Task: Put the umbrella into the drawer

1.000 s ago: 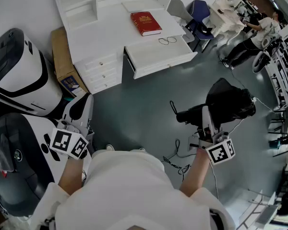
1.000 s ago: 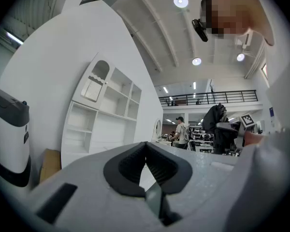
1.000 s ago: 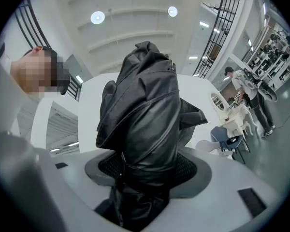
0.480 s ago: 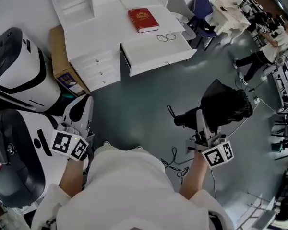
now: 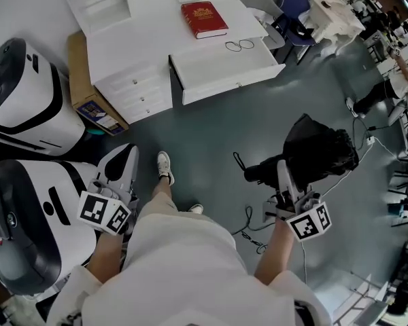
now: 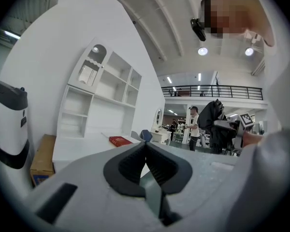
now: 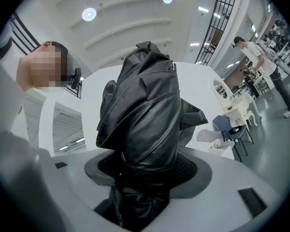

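A folded black umbrella (image 5: 321, 148) is held out above the grey floor, its fabric bunched and its dark handle (image 5: 256, 172) pointing left. My right gripper (image 5: 285, 172) is shut on it; in the right gripper view the umbrella (image 7: 142, 120) fills the space between the jaws of the right gripper (image 7: 145, 170). My left gripper (image 5: 122, 160) hangs at the lower left, shut with nothing in it; the tips of the left gripper (image 6: 145, 144) touch. The open white drawer (image 5: 221, 70) juts from the white desk (image 5: 149, 43), ahead of both grippers.
A red book (image 5: 204, 19) and a pair of glasses (image 5: 240, 45) lie on the desk. Large white-and-black machines (image 5: 27, 114) and a cardboard box (image 5: 88, 94) stand at the left. A chair (image 5: 289, 15) is right of the desk. Cables (image 5: 248, 223) trail on the floor. My shoe (image 5: 164, 166) steps forward.
My leg and shoe have come into view between the grippers, stepping toward the desk. Both grippers have sunk a little. The right one still grips the umbrella.
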Action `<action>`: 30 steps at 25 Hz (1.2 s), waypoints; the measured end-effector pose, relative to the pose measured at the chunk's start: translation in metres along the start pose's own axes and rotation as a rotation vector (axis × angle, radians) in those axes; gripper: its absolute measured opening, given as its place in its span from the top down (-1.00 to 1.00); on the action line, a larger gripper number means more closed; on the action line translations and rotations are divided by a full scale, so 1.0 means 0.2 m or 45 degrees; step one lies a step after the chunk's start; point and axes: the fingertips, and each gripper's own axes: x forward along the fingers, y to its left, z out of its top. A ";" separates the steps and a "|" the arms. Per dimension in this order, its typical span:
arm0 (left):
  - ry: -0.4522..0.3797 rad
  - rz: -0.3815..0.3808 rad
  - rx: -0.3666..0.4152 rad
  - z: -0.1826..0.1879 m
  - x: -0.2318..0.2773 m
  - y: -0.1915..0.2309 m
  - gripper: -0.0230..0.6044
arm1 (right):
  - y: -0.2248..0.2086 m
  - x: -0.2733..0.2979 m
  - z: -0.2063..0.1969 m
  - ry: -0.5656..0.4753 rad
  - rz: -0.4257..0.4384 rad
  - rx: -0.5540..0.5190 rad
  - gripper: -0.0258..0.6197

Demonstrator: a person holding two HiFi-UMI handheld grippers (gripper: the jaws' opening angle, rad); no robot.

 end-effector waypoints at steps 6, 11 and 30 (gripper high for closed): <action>-0.012 -0.068 0.003 0.05 0.39 0.23 0.88 | -0.11 0.35 -0.02 0.003 -0.028 0.014 0.06; -0.034 -0.107 -0.007 0.17 0.74 0.54 0.88 | -0.17 0.79 0.04 0.012 -0.039 -0.042 0.06; 0.025 -0.319 -0.050 0.21 1.44 0.75 0.88 | -0.47 1.20 0.10 0.006 -0.233 -0.041 0.05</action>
